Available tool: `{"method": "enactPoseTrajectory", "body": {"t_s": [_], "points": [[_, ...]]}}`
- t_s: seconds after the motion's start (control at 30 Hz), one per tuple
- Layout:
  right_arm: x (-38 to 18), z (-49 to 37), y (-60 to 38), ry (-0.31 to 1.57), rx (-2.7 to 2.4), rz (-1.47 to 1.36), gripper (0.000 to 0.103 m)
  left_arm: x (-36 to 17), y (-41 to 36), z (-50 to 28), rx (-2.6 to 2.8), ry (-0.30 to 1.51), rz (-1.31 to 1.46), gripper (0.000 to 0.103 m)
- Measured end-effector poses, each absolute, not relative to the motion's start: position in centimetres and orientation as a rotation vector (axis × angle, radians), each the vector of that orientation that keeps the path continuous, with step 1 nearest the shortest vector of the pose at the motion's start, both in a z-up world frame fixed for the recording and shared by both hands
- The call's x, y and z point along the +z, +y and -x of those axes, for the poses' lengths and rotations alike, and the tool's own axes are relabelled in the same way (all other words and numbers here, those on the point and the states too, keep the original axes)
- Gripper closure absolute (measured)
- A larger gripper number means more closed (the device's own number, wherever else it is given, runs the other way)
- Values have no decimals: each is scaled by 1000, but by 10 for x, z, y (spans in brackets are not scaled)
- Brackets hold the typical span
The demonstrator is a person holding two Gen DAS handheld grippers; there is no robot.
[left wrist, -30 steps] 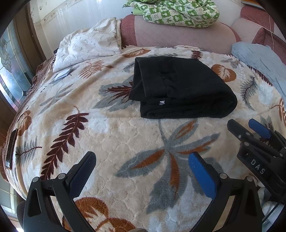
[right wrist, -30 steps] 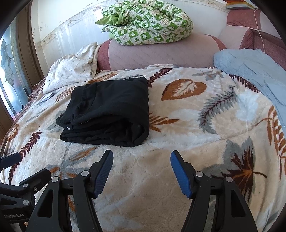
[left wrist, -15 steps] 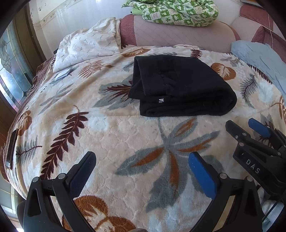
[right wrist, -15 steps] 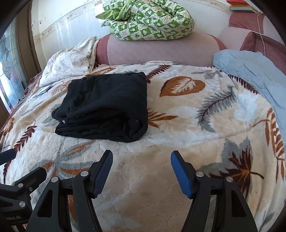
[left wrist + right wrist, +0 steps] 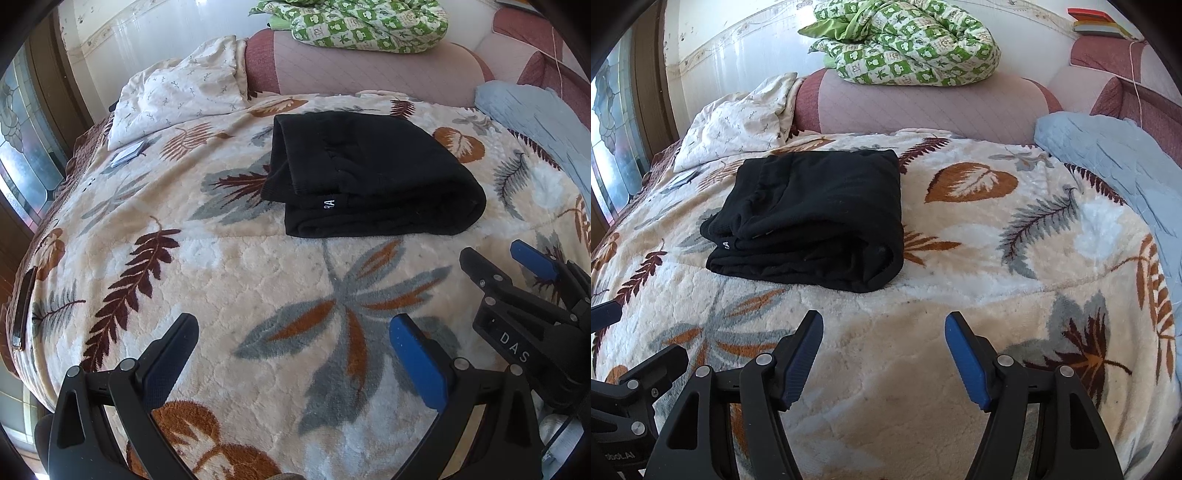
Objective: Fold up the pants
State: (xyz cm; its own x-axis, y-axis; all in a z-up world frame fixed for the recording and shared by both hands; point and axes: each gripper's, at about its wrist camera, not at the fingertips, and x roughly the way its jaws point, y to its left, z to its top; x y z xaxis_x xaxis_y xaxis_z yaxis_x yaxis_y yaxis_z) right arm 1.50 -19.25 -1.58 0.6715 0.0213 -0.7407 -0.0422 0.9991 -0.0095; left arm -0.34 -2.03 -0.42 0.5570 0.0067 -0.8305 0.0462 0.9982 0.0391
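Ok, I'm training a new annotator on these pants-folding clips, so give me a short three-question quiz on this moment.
1. True or false: the black pants lie folded on the leaf-print blanket.
2. What is the left gripper holding? A) the pants B) nothing C) the blue blanket
3. Fill in: the green checked quilt sits on the pink ____.

Key: 1 true; 2 B; 3 headboard. The right gripper is open too.

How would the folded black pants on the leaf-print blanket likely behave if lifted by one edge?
The black pants would probably sag and unfold: soft stacked layers, rounded folds. They are unlikely to slide easily, since the blanket looks plush. Likely light and not fragile.
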Motion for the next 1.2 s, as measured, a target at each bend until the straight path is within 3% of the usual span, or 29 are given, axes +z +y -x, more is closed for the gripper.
{"method": "enactPoseTrajectory", "body": {"t_s": [1.2], "points": [[-15,-10,-181,820,-11,148,28,-2,-21,10,15,943,-106,0]]}}
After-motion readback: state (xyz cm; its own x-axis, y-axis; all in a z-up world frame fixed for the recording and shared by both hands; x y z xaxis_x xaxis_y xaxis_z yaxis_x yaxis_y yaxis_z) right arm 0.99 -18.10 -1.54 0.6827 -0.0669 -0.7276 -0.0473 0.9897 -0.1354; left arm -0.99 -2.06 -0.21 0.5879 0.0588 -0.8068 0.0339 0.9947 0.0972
